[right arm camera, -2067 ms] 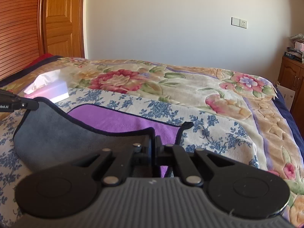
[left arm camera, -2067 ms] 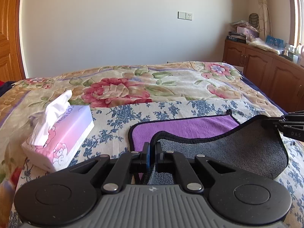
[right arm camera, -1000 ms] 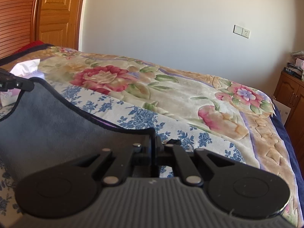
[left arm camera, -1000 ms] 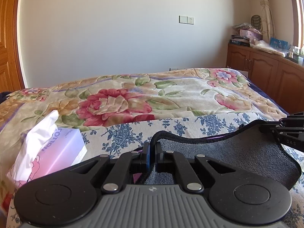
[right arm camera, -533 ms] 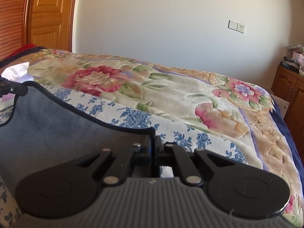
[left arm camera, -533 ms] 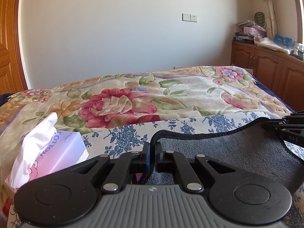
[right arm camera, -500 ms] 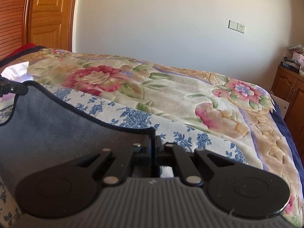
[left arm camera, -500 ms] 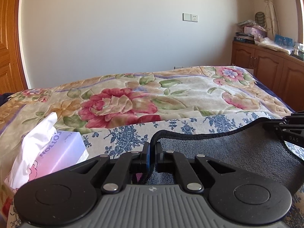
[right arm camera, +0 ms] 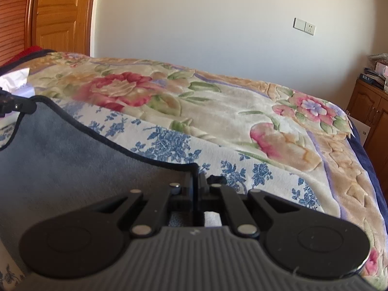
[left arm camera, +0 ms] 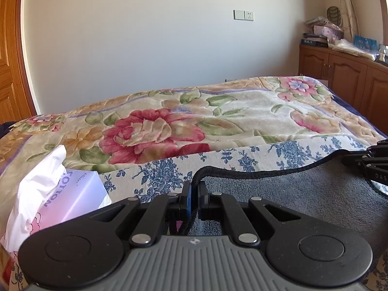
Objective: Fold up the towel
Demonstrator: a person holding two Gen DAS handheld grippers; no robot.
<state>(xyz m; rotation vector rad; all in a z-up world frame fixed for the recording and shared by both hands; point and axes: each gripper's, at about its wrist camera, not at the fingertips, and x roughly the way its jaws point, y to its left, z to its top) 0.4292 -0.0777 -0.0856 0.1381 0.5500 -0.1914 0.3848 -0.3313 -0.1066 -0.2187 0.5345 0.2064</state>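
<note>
The towel (left arm camera: 303, 194) is grey on the side facing me, with a black hem; its purple side is hidden. It hangs stretched between my two grippers above the bed. My left gripper (left arm camera: 194, 189) is shut on the towel's left corner. My right gripper (right arm camera: 197, 181) is shut on the right corner of the towel (right arm camera: 72, 169). The right gripper also shows at the right edge of the left wrist view (left arm camera: 371, 162), and the left gripper at the left edge of the right wrist view (right arm camera: 17, 106).
A tissue box (left arm camera: 55, 198) with a white tissue sticking out sits on the bed to the left. The bed has a blue-flowered sheet (left arm camera: 242, 157) and a floral blanket (left arm camera: 169, 126). Wooden cabinets (left arm camera: 344, 72) stand at right, a wooden door (right arm camera: 60, 14) at left.
Both grippers have carried the held towel edge forward over the lower half. The purple side, visible two seconds ago, is now covered by the grey side.
</note>
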